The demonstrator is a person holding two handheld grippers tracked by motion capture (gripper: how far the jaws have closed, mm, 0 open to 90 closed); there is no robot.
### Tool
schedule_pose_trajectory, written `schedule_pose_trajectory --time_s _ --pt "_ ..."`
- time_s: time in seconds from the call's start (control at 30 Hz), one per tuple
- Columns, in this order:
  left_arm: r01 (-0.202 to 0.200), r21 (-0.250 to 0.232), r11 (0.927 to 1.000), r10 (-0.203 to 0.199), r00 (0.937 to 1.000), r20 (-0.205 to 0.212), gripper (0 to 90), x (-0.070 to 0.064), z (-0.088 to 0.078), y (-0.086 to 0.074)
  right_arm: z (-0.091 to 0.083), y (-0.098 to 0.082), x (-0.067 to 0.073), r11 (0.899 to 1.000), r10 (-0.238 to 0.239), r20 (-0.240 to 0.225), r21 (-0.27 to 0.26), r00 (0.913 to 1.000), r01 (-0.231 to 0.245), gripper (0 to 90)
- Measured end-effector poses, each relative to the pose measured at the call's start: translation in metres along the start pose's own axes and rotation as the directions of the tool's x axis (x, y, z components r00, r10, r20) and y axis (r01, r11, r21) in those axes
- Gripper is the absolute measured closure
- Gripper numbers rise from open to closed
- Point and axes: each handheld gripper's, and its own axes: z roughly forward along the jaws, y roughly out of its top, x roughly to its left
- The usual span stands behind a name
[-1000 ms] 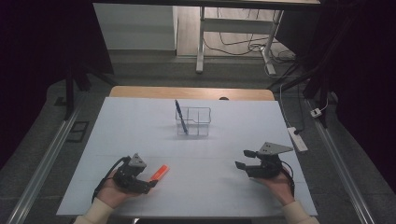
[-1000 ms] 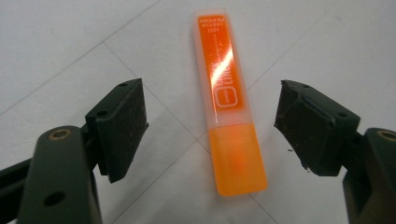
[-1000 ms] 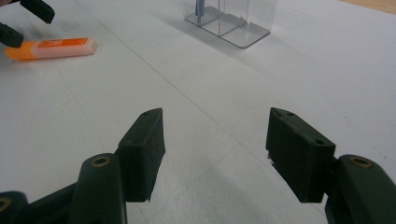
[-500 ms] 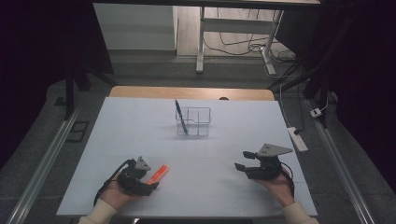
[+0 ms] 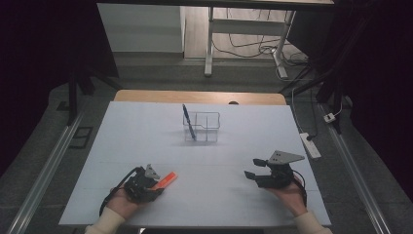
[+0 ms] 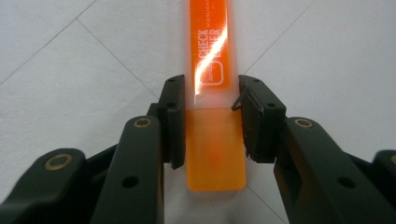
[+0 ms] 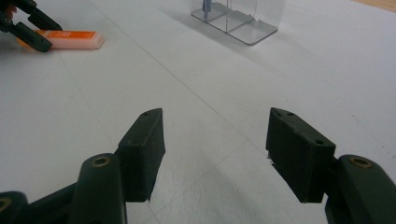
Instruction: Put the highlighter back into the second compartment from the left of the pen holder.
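Note:
An orange highlighter [image 5: 166,179] [image 6: 210,46] [image 7: 70,39] lies flat on the white table [image 5: 146,141] at the front left. My left gripper [image 5: 156,184] [image 6: 210,112] is low on the table with the highlighter's near end between its jaws. Those jaws have just been closing, and both pads [image 6: 173,116] now touch the highlighter's sides. At the front right my right gripper [image 5: 251,169] [image 7: 215,135] hovers over bare table, open, with nothing between its fingers. It points left toward the left gripper [image 7: 44,35].
A clear divided box [image 5: 207,126] [image 7: 243,18] stands at the table's middle back with a blue pen [image 5: 189,122] leaning in its left part. A power strip [image 5: 310,145] lies on the floor off the right edge. A metal rail [image 5: 44,175] runs along the left.
The left gripper's jaws have narrowed from wide apart to closed against the orange highlighter. The right gripper has kept still.

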Motion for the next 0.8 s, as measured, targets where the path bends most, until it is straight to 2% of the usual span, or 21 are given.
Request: schedule_pose_trajectory --time_s 0.27,0.33,0.43,0.8 --pt "-0.029 -0.005 0.9996 0.029 0.9996 0.0 64.8 0.001 -0.001 0.001 -0.001 0.0 0.001 1.0 -0.003 0.003 -0.001 1.0 0.003 36.6" --pt "-0.022 -0.024 0.9995 0.022 0.9998 -0.001 64.9 0.004 -0.003 0.0 -0.001 0.0 0.0 1.0 -0.004 0.003 -0.002 1.0 0.004 36.6" --pt "-0.003 -0.066 0.9978 0.004 0.9998 0.021 64.9 0.011 -0.009 0.0 -0.002 0.0 0.0 1.0 -0.003 0.01 -0.005 0.9999 0.003 36.6" --pt "-0.013 -0.177 0.9841 0.023 0.9983 0.054 64.9 0.022 -0.021 0.004 -0.002 0.0 0.0 1.0 -0.002 0.009 -0.007 1.0 0.002 36.6"
